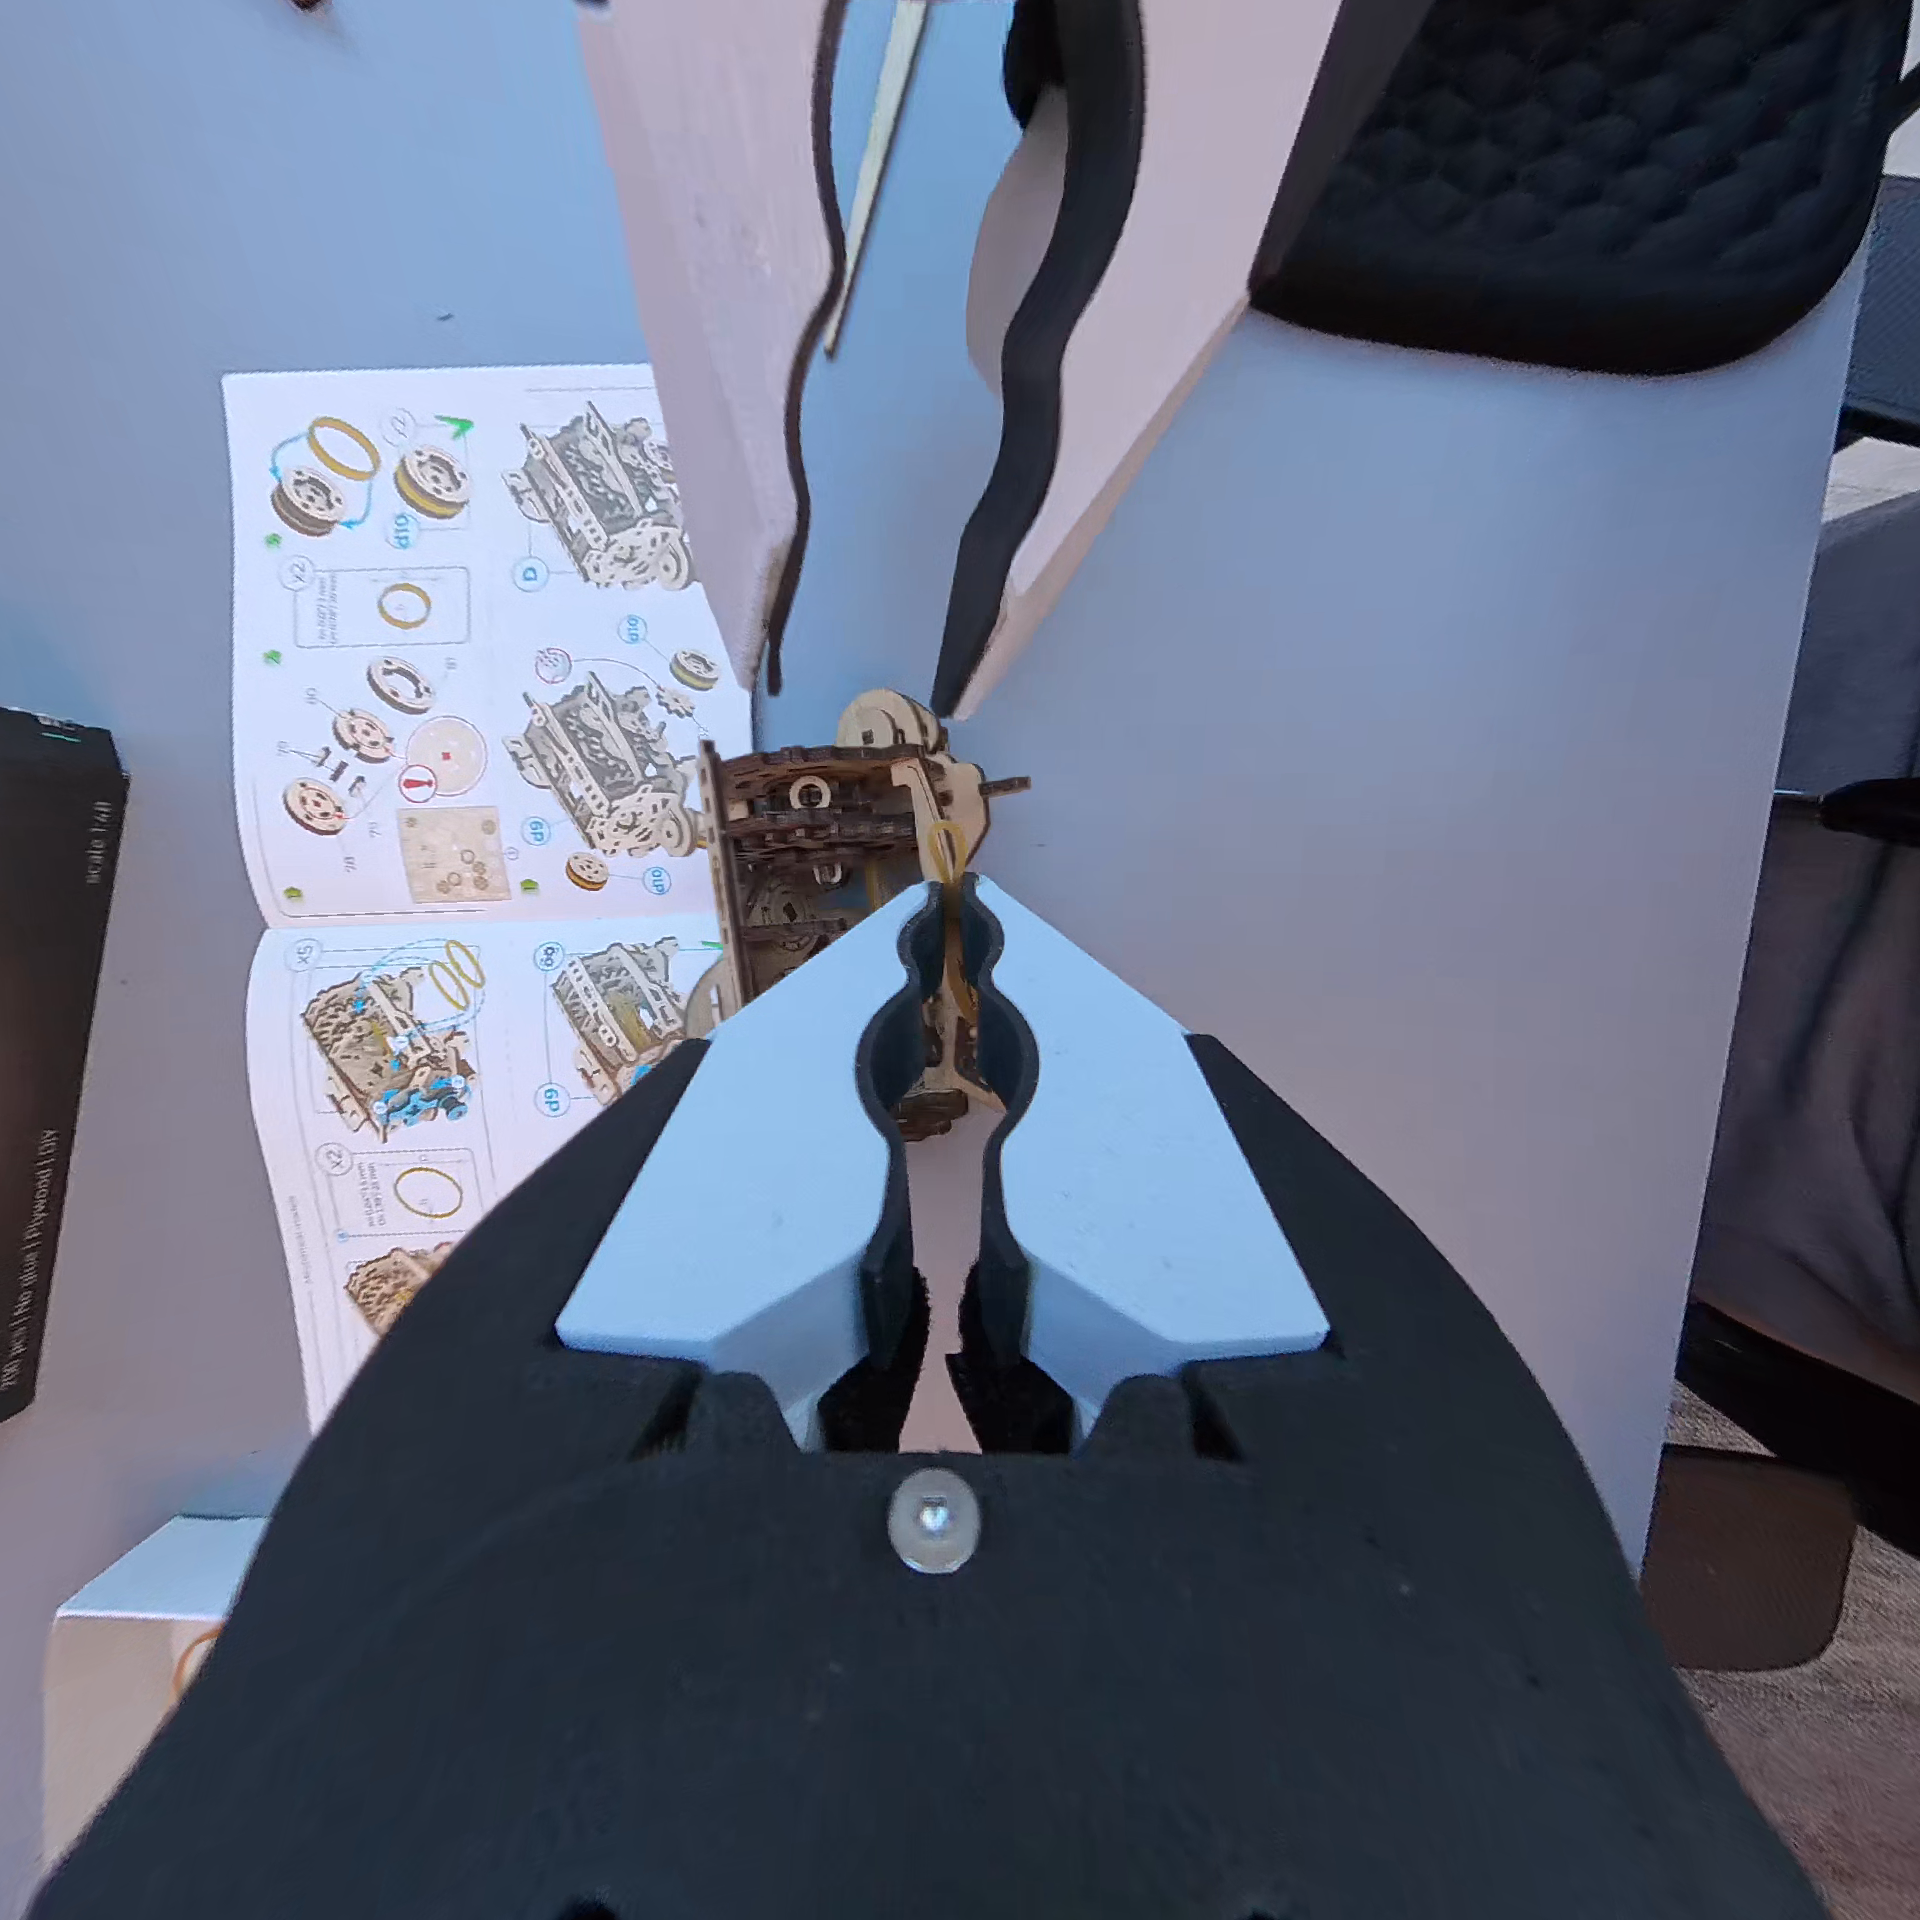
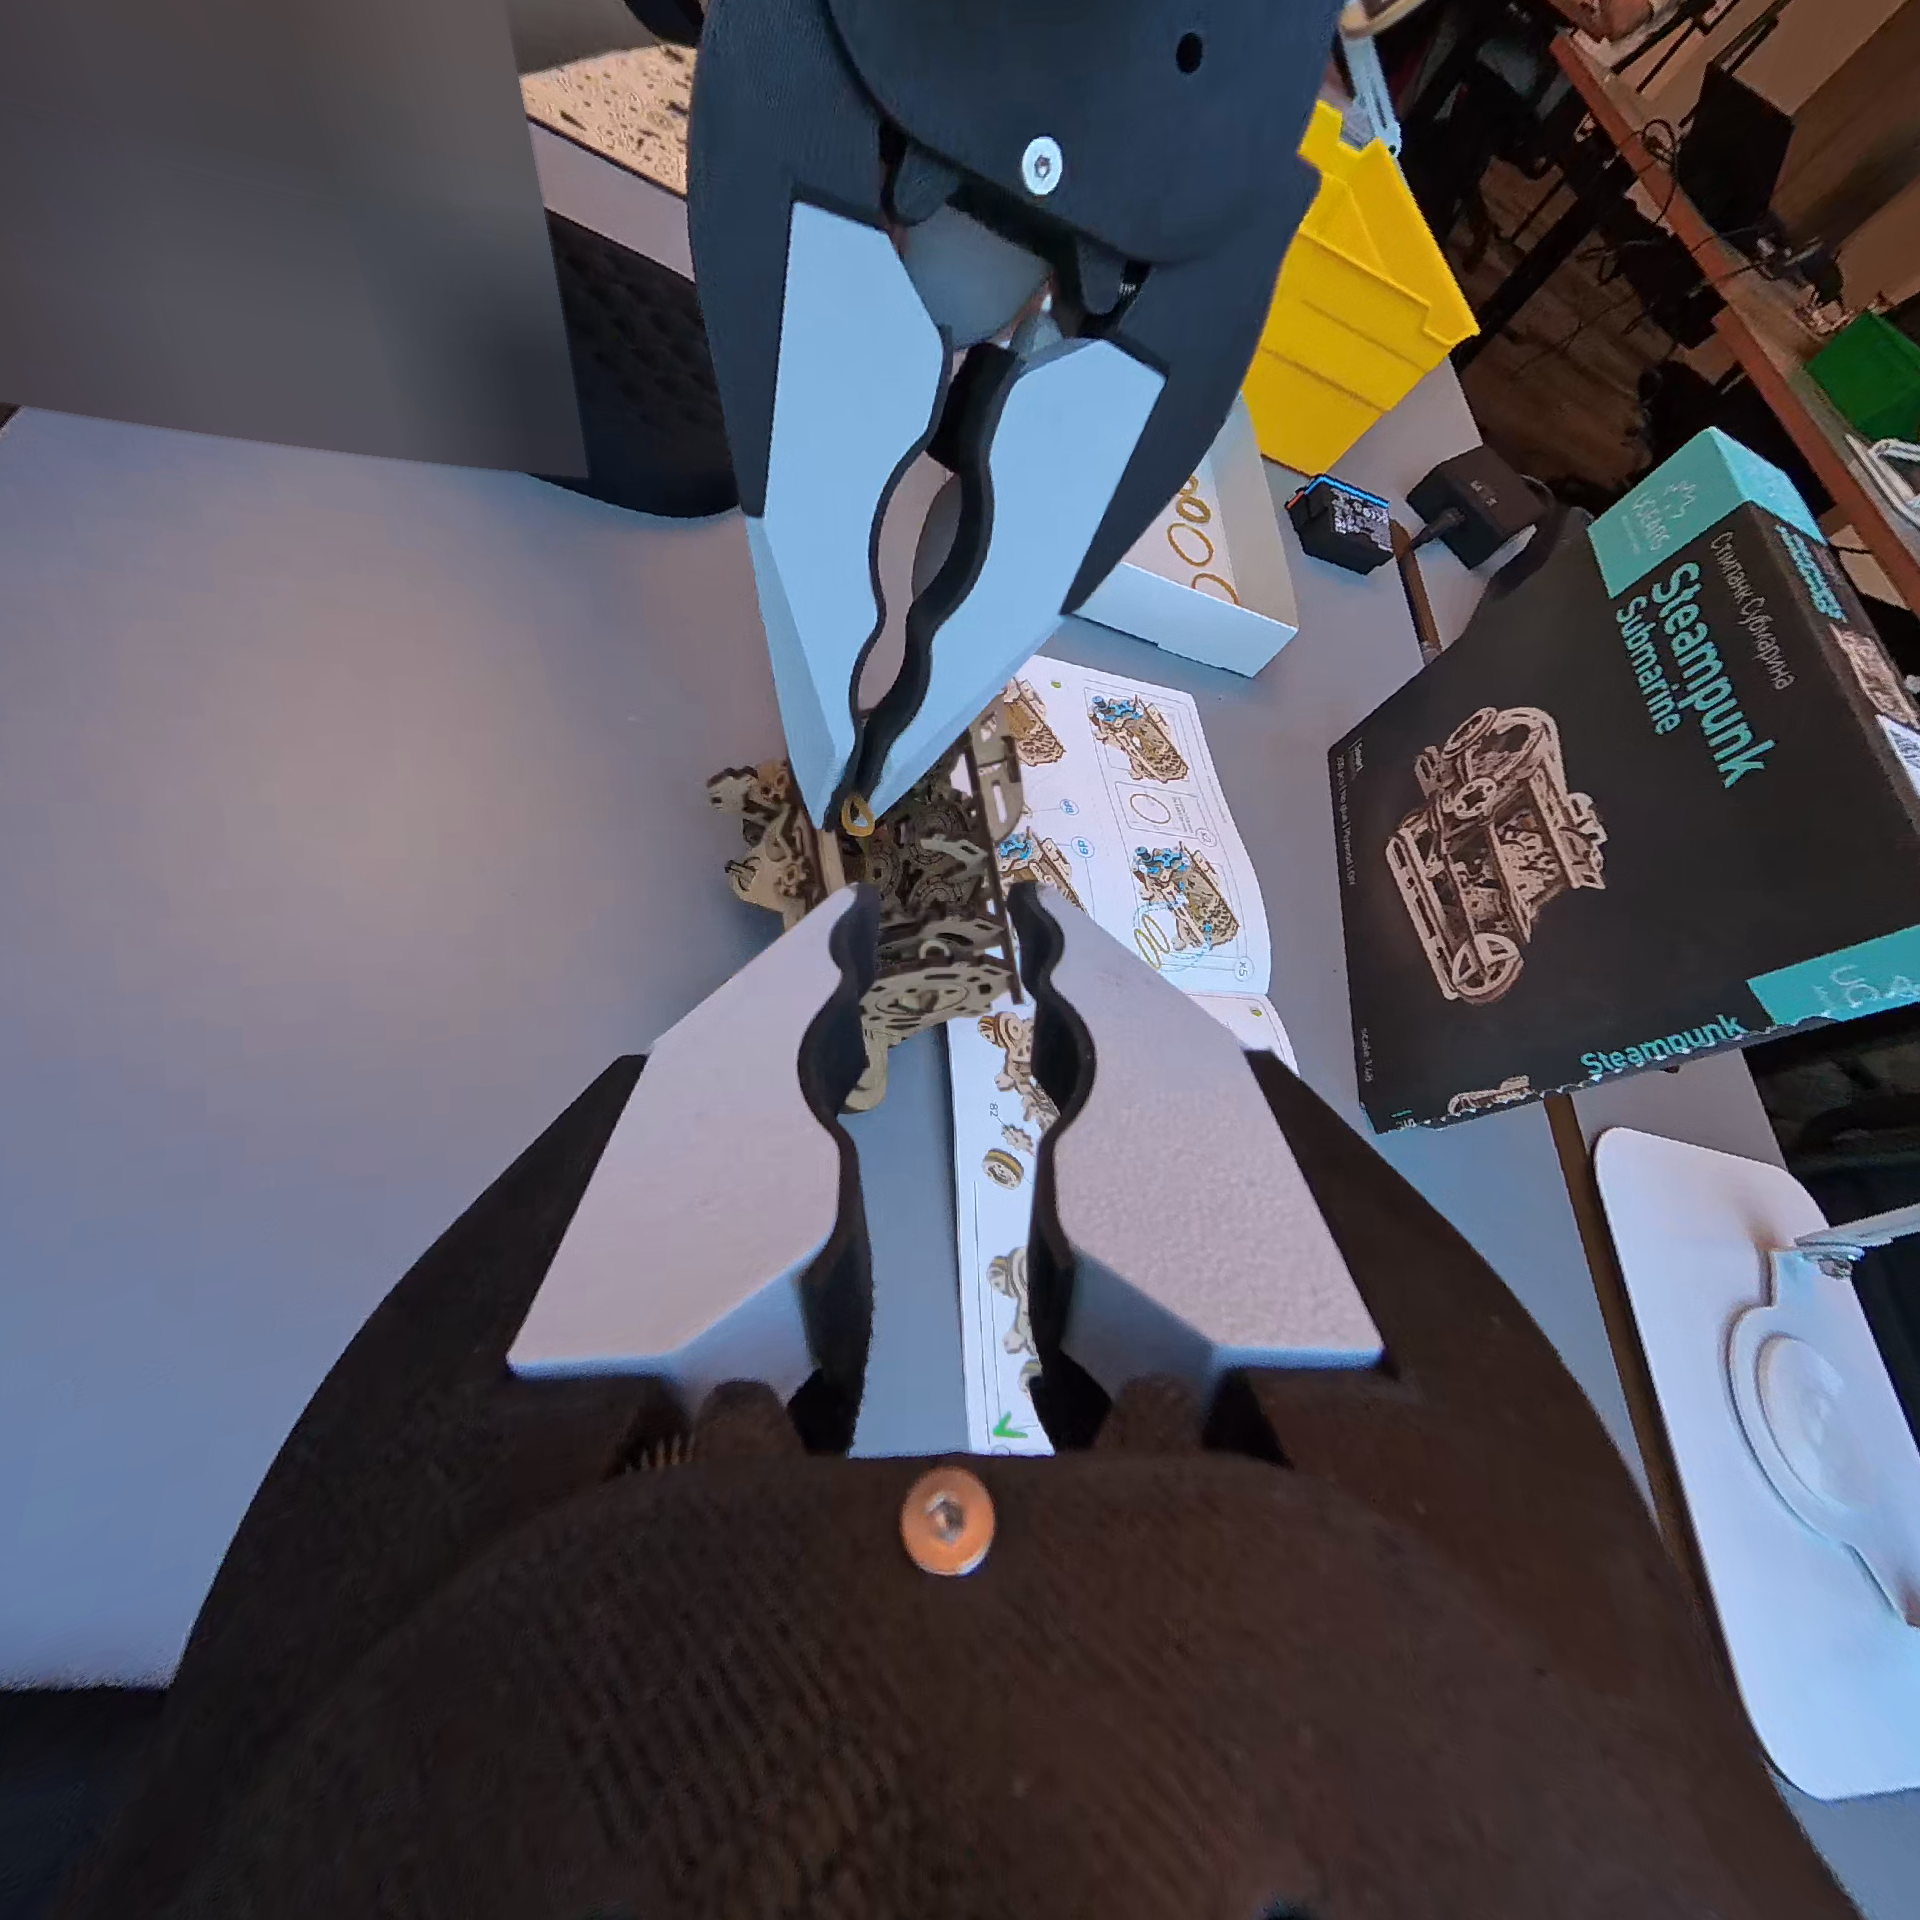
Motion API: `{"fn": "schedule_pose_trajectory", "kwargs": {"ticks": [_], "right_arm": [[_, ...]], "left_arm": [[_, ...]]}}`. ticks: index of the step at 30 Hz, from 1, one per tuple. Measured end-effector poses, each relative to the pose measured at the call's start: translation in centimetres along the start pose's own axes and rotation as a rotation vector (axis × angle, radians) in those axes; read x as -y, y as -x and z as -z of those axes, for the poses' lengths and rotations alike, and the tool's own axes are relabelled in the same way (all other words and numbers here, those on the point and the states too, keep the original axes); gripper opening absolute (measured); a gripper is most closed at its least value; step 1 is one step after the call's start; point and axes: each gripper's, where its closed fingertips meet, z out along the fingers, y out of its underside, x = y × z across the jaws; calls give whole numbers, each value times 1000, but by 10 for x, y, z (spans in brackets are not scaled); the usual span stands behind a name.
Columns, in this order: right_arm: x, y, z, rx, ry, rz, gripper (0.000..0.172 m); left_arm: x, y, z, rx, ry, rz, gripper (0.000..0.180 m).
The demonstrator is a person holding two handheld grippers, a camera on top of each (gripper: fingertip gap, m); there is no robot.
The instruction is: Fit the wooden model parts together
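Wooden model (image 2: 914,935), a half-built lattice of gears and plates, stands on the grey table (image 2: 364,831) at the edge of the open instruction booklet (image 1: 447,665), with the dark kit box (image 2: 1621,810) lying well off to one side. The left gripper (image 1: 951,883) has its fingertips pressed together on a yellow rubber band (image 1: 948,847), a small loop of which pokes out beyond the tips right over the model's top corner. The right gripper (image 2: 935,904) is spread, its dark pads (image 2: 1049,987) straddling the near end of the model; whether either pad actually touches the wood I cannot tell.

The likely step is hooking that band onto a peg somewhere in the mechanism (the booklet's diagrams show such loops). Risk lies mostly with the band: only a sliver is pinched, so any stretch could pull it out of the tips and snap it away across the table. If the right gripper does not brace the model before tension comes on, the light frame could tip or skid toward the booklet. Closing too hard on the thin fretwork could crack a plate or knock a gear off its axle. The target peg is hidden behind the left fingers, so a blind hook could catch the wrong tooth.
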Motion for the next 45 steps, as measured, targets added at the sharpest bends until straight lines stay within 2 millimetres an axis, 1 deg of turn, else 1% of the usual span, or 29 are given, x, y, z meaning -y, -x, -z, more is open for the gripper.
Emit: {"fn": "schedule_pose_trajectory", "kwargs": {"ticks": [1,5,8,12,14,16,18,20,24,25,29,31,36,39,40,42,43,45], "right_arm": [[0,1,-1,4,-3,0,25],[7,2,-2,9,-37,-23,25],[11,5,-5,23,-59,-26,23],[1,0,-10,-18,-4,-35,20],[-4,2,-11,-11,11,-62,20],[-4,6,-10,3,5,-68,20],[-4,9,-9,8,14,-85,20],[-5,7,-7,-32,37,-112,20],[-17,3,-4,-105,135,-200,25],[-18,7,-5,-94,142,-221,25],[-24,12,-7,-109,175,-267,26],[-28,11,-8,-111,189,-275,26],[-31,8,-11,-102,182,-307,28],[-31,7,-11,-103,177,-299,29],[-29,6,-9,-108,174,-291,29],[-25,4,-5,-117,167,-266,29],[-19,4,-2,-113,149,-246,29],[-1,1,3,-112,87,-208,27]], "left_arm": [[1,2,3,14,-3,-4,0],[-3,12,12,88,3,-14,0],[-5,13,15,89,-14,3,0],[-10,19,15,98,-17,18,0],[-12,24,17,100,-30,32,0],[-15,34,20,108,-43,54,0],[-22,51,24,134,-47,84,0],[-30,63,26,105,-57,135,0],[-44,71,21,8,-89,204,0],[-45,70,20,-11,-100,208,0],[-46,71,21,-16,-123,214,0],[-46,69,20,-19,-122,216,0],[-51,60,10,-45,-85,218,0],[-51,62,13,-4,-90,222,0],[-48,62,16,8,-108,226,0],[-39,52,24,15,-132,210,0],[-36,46,27,26,-126,174,0],[-28,31,30,58,-90,77,0]]}}
